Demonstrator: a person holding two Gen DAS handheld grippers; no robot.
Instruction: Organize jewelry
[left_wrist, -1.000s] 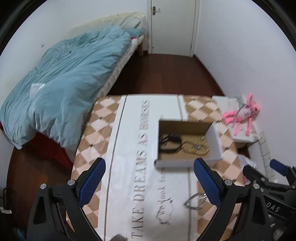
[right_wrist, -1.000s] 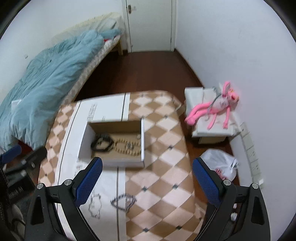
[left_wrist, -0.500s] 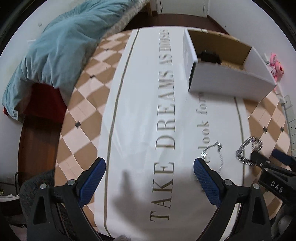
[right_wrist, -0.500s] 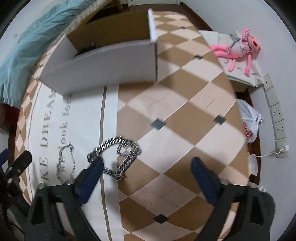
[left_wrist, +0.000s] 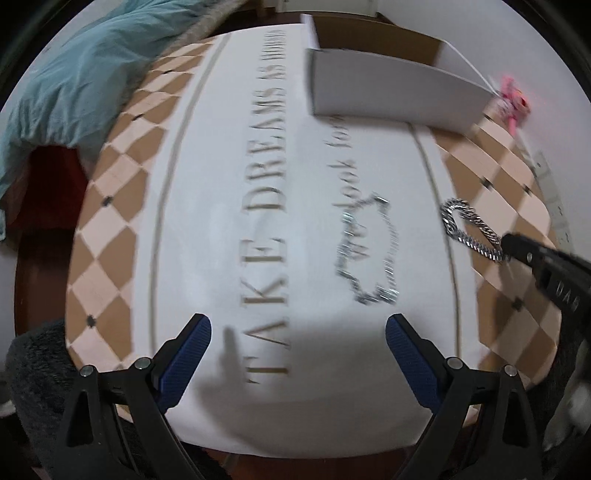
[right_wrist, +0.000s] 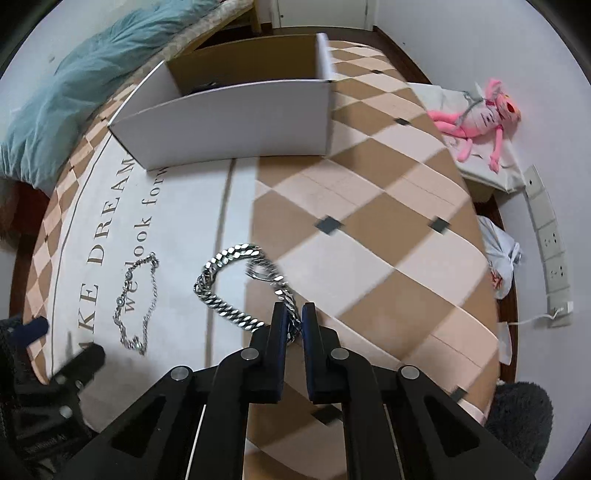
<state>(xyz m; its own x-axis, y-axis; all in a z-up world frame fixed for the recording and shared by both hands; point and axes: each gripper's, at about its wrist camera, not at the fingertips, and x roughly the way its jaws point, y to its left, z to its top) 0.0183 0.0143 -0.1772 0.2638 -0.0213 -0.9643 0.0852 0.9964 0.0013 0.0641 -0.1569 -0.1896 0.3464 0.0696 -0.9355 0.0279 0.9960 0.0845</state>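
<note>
A thick silver chain bracelet lies on the table; my right gripper is shut on its near end. The same chain shows in the left wrist view, with the right gripper's tip on it. A thin silver chain lies looped on the white printed cloth, also in the right wrist view. My left gripper is open and empty, low over the cloth, short of the thin chain. A white cardboard box stands at the far side, dark jewelry partly visible inside.
The table has a brown and cream diamond cover. A bed with a blue duvet is at the left. A pink plush toy lies on a low stand at the right. Wall sockets and a white bag are beyond the table's right edge.
Both grippers dropped from high above the table to just over it. The right gripper went from open to shut on the thick chain. The left gripper stayed open and moved toward the thin chain.
</note>
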